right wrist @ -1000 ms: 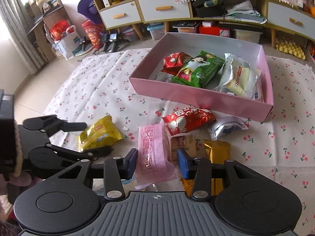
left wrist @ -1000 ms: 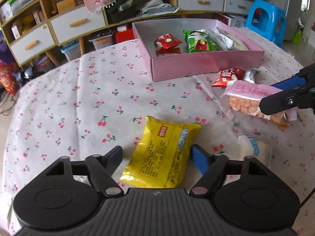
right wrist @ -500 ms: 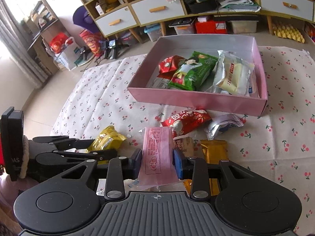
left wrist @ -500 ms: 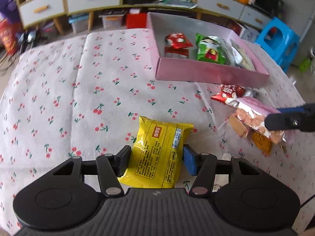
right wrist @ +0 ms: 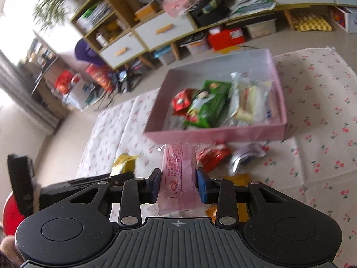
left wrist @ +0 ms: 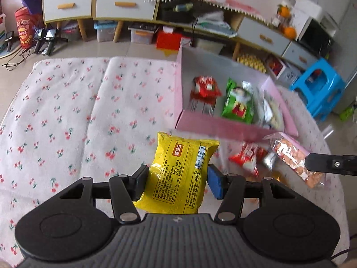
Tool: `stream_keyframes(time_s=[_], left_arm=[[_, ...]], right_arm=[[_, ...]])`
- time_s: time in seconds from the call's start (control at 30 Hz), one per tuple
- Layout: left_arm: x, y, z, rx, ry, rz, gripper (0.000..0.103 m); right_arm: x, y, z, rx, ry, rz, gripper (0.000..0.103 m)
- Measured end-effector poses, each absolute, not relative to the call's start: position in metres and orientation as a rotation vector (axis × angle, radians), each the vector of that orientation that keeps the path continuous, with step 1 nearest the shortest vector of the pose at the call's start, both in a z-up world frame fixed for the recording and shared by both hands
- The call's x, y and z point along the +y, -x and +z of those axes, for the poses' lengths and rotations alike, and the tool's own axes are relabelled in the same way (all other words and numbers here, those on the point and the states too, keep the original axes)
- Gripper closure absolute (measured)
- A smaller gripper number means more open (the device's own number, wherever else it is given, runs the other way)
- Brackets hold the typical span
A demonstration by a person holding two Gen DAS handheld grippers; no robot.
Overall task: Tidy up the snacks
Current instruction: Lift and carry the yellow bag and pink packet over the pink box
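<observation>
My left gripper is shut on a yellow snack packet and holds it above the cherry-print cloth, short of the pink box. My right gripper is shut on a pink packet of crackers, lifted off the cloth in front of the pink box. The same pink packet shows at the right of the left wrist view. The box holds a red packet, a green packet and a pale packet.
On the cloth in front of the box lie a red packet, a silver packet and a gold packet. Shelves and drawers stand behind the table. A blue stool stands at the right.
Both grippers have closed on their packets and lifted them off the cloth. Both have moved toward the pink box.
</observation>
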State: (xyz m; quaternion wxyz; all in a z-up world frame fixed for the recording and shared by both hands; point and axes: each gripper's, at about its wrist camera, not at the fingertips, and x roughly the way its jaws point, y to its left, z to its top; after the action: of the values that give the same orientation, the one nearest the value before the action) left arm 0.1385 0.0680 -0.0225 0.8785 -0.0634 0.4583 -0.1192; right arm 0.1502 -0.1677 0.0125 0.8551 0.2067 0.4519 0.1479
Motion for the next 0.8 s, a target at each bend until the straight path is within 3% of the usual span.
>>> stream_keyframes(time_s=[0.23,0.8], left_arm=[[0.052,-0.158,-0.009,0.899,0.198,-0.25,0.05],[-0.015,-0.244,-0.013,0.808,-0.026,-0.28,0.05]], right_arm=[[-0.192,-0.171,0.013,0.872,-0.5,0.252,0.07],[-0.224,-0.255,-0.01,0.806,-0.518,0.091,0.07]])
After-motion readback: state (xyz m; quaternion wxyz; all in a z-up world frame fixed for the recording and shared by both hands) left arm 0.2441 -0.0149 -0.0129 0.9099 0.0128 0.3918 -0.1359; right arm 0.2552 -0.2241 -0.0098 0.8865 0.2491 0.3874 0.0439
